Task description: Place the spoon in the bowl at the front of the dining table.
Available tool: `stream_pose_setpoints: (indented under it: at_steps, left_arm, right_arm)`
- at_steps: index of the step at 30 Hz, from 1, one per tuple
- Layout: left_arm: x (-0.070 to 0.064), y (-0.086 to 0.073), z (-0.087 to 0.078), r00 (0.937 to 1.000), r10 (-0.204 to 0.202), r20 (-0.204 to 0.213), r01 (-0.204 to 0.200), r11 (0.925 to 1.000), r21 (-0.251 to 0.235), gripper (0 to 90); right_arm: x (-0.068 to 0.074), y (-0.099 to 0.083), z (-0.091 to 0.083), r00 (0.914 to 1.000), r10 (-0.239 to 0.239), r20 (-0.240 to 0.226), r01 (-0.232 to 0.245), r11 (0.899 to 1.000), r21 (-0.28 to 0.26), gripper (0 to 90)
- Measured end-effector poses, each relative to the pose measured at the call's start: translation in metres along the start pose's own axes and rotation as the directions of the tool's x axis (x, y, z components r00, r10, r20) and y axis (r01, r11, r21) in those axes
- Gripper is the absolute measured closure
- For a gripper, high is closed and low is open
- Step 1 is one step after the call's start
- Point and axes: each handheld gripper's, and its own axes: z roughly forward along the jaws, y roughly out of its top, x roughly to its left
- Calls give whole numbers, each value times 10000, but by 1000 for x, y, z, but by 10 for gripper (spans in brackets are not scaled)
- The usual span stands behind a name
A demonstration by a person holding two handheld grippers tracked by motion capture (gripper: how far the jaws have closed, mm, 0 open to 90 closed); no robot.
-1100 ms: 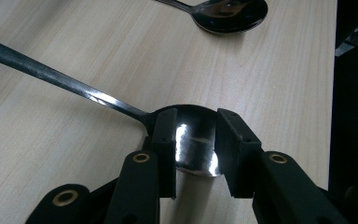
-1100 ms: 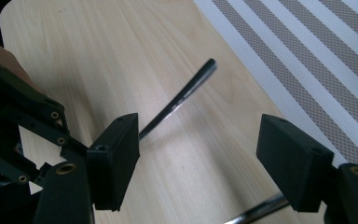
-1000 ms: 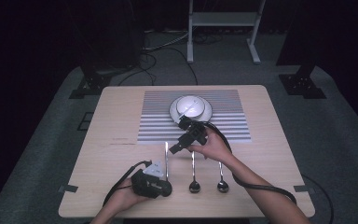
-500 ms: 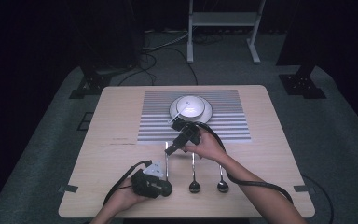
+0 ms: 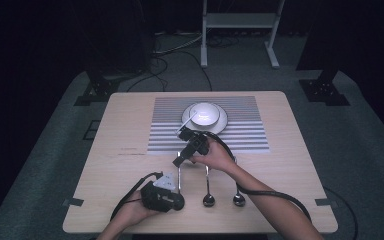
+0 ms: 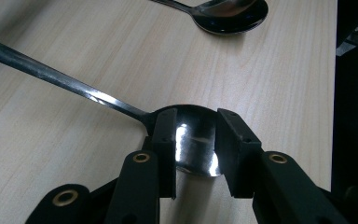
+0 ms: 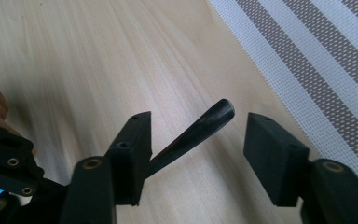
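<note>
A white ceramic bowl (image 5: 204, 112) on a grey-and-white striped mat (image 5: 250, 130) sits beyond the right gripper (image 5: 178, 161), and two shiny metal spoons (image 5: 209, 200) lie right of the left gripper (image 5: 178, 202).

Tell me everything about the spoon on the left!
The left spoon is shiny grey metal with a long thin handle and a rounded bowl. It lies flat on the wooden table, handle pointing toward the striped mat. The left gripper has a jaw on each side of its bowl. The open right gripper straddles the handle's tip.
</note>
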Motion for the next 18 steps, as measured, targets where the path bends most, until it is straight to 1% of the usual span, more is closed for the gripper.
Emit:
stream_pose_setpoints:
  at_steps: [3, 5, 6, 7, 9, 12, 13, 16, 17, 18]
  left_arm:
    - [0, 0, 0, 10000, 14, 10, -14, 10000, 0, 691]
    - [0, 0, 0, 10000, -2, 17, 2, 10000, -1, 691]
    - [1, 0, 0, 10000, 5, 28, -5, 10000, 20, 691]
    - [1, 0, 0, 10000, -3, 29, 3, 10000, 11, 691]
    - [1, 0, 0, 10000, -17, 14, 17, 10000, 10, 686]
    - [0, 0, 0, 10000, 1, -12, -1, 10000, -16, 684]
    - [1, 0, -1, 10000, -12, -10, 12, 10000, 20, 672]
    - [2, 1, -5, 9998, -87, -170, 89, 9998, 165, 559]
    - [3, 1, -7, 9998, -159, -149, 161, 9998, 148, 540]
    - [4, 0, -10, 9996, -245, -150, 246, 9997, 71, 519]
  right_arm:
    - [-2, 1, 4, 9999, 104, -64, -103, 9998, 151, 459]
    - [-3, 2, 5, 9999, 127, -116, -125, 9998, 162, 520]
    - [-3, 2, 5, 9999, 127, -116, -125, 9998, 162, 520]
    - [-4, 2, 6, 9995, 199, -255, -194, 9996, 204, 553]
    - [-4, 3, 6, 9991, 263, -329, -254, 9994, 250, 635]
    - [-5, 5, 4, 9961, 509, -715, -494, 9985, 230, 687]
    - [-6, 6, 2, 9947, 598, -839, -582, 9981, 220, 699]
    - [-4, 8, -3, 9912, 719, -1114, -708, 9974, 133, 758]
    - [-3, 8, -6, 9889, 730, -1296, -728, 9973, 60, 782]
    - [0, 11, -15, 9864, 758, -1455, -778, 9969, -82, 819]
